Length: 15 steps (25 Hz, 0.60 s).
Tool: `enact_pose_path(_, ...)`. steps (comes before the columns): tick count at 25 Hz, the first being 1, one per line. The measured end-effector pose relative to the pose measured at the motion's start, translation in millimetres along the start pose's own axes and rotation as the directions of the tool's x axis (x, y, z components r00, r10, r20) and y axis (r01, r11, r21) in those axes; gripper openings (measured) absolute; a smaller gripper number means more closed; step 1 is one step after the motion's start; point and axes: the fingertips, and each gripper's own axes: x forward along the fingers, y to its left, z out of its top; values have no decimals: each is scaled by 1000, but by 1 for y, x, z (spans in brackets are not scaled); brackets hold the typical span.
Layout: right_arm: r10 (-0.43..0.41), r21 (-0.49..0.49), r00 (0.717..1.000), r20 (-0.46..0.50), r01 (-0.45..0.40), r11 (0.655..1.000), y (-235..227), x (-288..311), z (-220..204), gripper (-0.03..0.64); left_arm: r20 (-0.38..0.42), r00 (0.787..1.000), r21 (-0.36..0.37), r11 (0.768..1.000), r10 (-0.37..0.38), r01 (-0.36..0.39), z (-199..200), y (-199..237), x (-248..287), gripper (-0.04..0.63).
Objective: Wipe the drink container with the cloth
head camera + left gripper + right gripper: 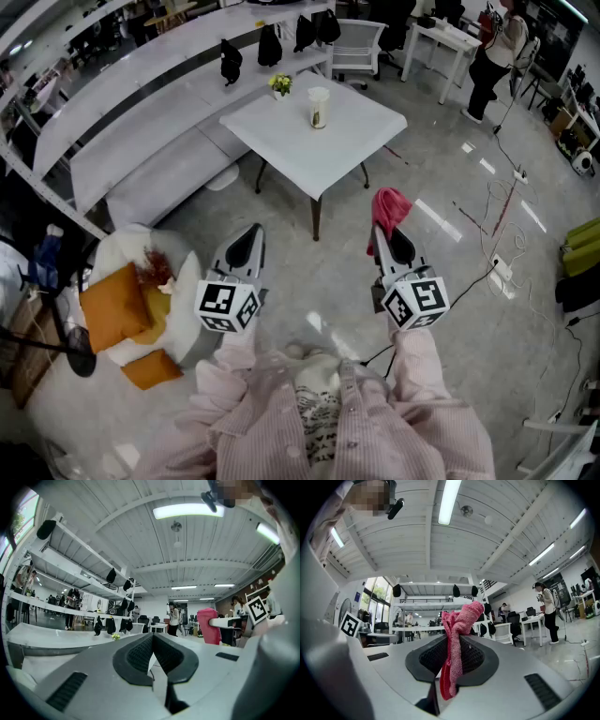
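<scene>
White table (pixel 330 155) with drink container (pixel 319 106)

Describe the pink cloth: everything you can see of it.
The pink cloth looks like soft terry fabric, bunched and crumpled rather than folded. It is pinched between the closed jaws of the right gripper, which is held out level in the air. One bunch sticks out past the jaw tips and flops over; the rest runs back between the pads. Only the jaws touch it. It is well short of the white table and the drink container.
</scene>
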Motion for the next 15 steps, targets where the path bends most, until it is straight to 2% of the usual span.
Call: enact_pose_path(15,37,28,999,-10,-37,999,-27,22,-12,44,30,1000,-2,1000,-10,10,-2,-10,27,3)
